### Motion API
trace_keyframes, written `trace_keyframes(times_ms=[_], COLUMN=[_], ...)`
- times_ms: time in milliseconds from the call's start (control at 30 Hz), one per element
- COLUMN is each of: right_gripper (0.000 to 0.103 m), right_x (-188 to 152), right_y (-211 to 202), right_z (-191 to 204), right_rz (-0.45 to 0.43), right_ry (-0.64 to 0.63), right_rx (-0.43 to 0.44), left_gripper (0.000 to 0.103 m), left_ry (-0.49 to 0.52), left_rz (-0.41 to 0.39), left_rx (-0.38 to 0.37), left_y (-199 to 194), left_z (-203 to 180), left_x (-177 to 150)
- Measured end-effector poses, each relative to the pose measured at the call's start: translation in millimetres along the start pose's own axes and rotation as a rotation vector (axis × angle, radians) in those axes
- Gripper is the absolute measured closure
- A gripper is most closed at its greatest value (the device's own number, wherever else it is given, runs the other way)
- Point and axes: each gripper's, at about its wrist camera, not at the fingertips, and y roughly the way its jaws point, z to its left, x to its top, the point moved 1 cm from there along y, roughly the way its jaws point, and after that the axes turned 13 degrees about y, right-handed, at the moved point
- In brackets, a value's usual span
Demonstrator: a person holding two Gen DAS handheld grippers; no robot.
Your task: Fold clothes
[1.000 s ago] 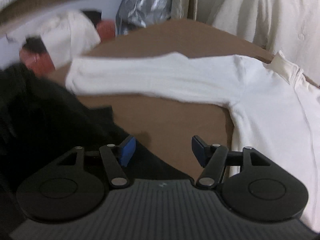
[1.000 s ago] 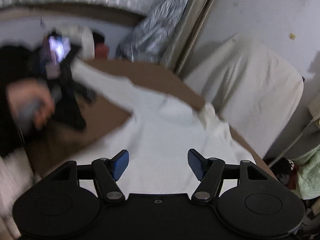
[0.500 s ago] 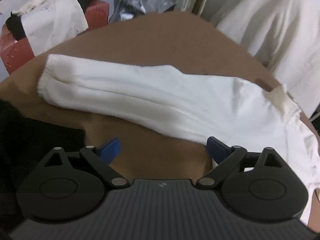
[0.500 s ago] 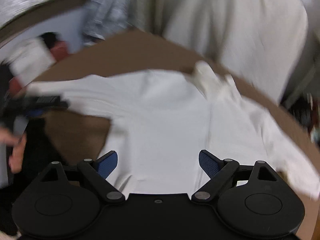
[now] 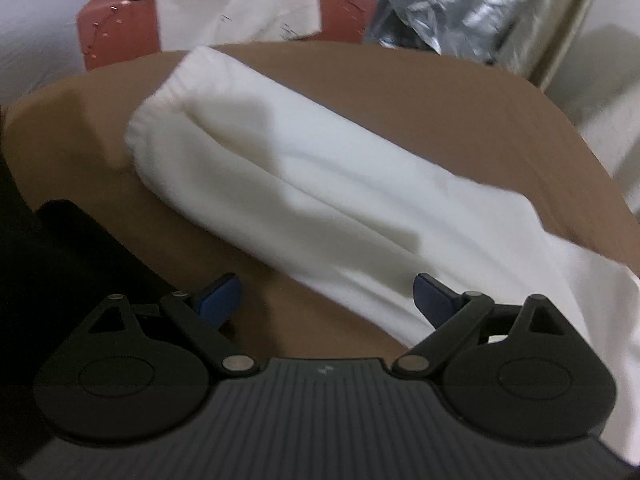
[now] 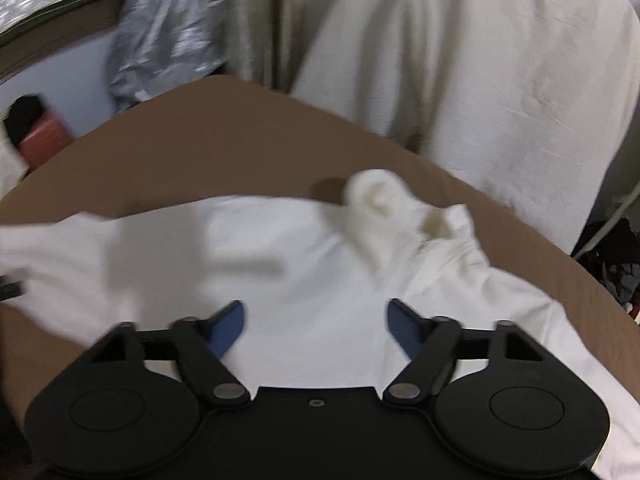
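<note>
Zero folds so far: white shirt (image 6: 304,264) spread flat on brown table (image 6: 200,148), sleeve (image 5: 280,168) outstretched. Left gripper (image 5: 327,298) released, empty; right gripper (image 6: 314,322) just narrowing, gripping nothing.

We see a white shirt (image 6: 304,264) of soft, matt knitted cloth with a ribbed cuff (image 5: 160,112), lying on a smooth, matt brown table (image 5: 420,92). Behind it we find a crinkled, glossy silver sheet (image 5: 452,12) that looks like foil, and a pale, matt woven cloth (image 6: 480,80). The left gripper (image 5: 327,298) is matt black plastic with blue pads and small metal pins.
</note>
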Motion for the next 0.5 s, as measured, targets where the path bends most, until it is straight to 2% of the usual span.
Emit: trace_keyframes(times_ms=[33, 67, 200, 233, 267, 300, 333, 367, 400, 433, 500], right_gripper=[0.046, 0.047, 0.046, 0.043, 0.043, 0.042, 0.039, 0.037, 0.037, 0.037, 0.037], right_x=[5.8, 9.3, 12.2, 10.0, 7.7, 6.7, 5.6, 5.1, 5.4, 7.3, 15.0], right_y=[12.6, 24.1, 63.5, 72.0, 80.8, 89.7, 98.7, 106.4, 112.5, 119.1, 133.6], right_z=[-17.1, -34.6, -95.5, -106.1, -114.5, -120.7, -126.8, -130.6, -131.3, -130.5, -124.6], right_rz=[0.004, 0.004, -0.015, -0.020, -0.019, -0.014, -0.008, -0.008, -0.014, -0.025, -0.064], right_ry=[0.040, 0.086, 0.222, 0.243, 0.266, 0.287, 0.308, 0.325, 0.334, 0.336, 0.318], right_rx=[0.002, 0.004, 0.003, 0.010, 0.026, 0.043, 0.060, 0.076, 0.089, 0.101, 0.125], left_gripper=[0.008, 0.003, 0.000, 0.000, 0.000, 0.005, 0.029, 0.062, 0.071, 0.084, 0.088], left_ry=[0.007, 0.014, 0.037, 0.042, 0.045, 0.048, 0.060, 0.080, 0.101, 0.123, 0.155], left_rz=[-0.004, -0.008, -0.049, -0.069, -0.095, -0.126, -0.154, -0.174, -0.191, -0.204, -0.247], left_rx=[0.010, 0.019, 0.039, 0.035, 0.026, 0.014, 0.008, 0.007, 0.008, 0.012, 0.023], left_y=[4.1, 8.2, 16.4, 18.3, 20.8, 22.5, 23.0, 22.9, 22.4, 21.6, 15.9], left_z=[-1.2, -2.5, -10.7, -12.1, -12.7, -13.3, -15.1, -18.1, -21.6, -25.6, -34.4], left_x=[-0.4, -0.8, 0.6, 0.7, 0.4, 0.0, 0.2, 1.1, 2.3, 3.8, 3.7])
